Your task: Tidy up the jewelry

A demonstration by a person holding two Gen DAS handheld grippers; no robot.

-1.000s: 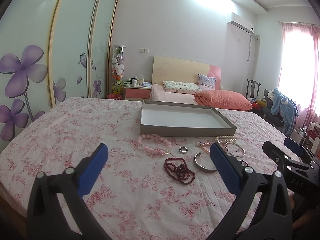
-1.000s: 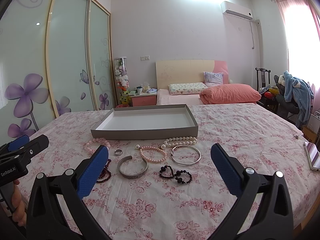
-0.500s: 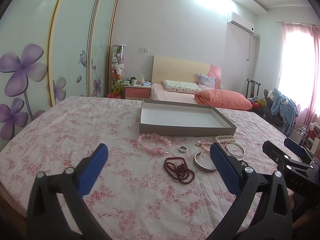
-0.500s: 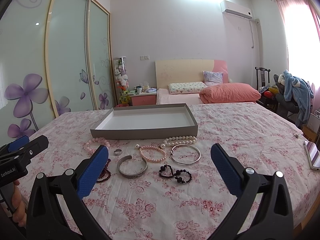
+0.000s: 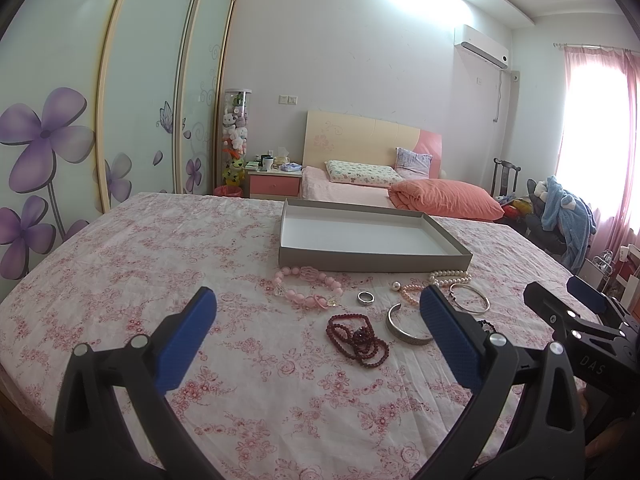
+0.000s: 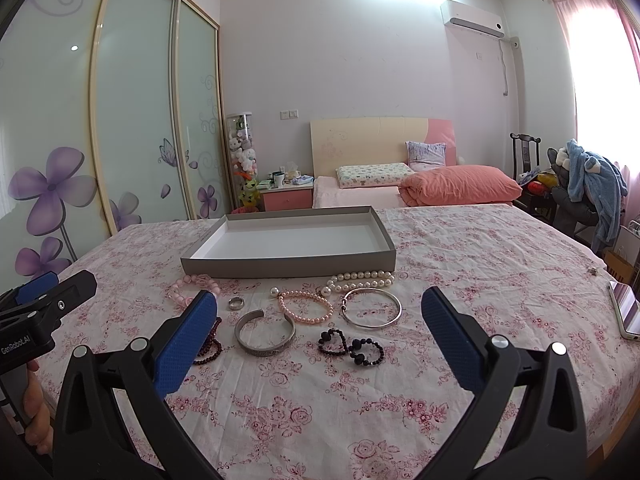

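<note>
Lying in a loose cluster on a floral bedsheet (image 6: 460,264), the jewelry is seen just ahead of 2 hand-held grippers, both spread wide and empty. The left gripper (image 5: 318,330) is held above the sheet, with a dark red bead strand (image 5: 357,340) and a pink bead bracelet (image 5: 308,286) lying beyond its fingertips. The right gripper (image 6: 320,334) is framed around a silver cuff (image 6: 265,333), a black bead bracelet (image 6: 350,347), a pink pearl bracelet (image 6: 306,307) and a thin silver bangle (image 6: 372,306). A small ring (image 6: 235,303) and a white pearl strand (image 6: 362,278) are seen nearer an open grey tray (image 6: 288,266), which is set behind the pieces. A phone (image 6: 624,314) is left at the right edge. A second bed (image 6: 416,188) and a flowered wardrobe (image 6: 132,120) are visible beyond.
</note>
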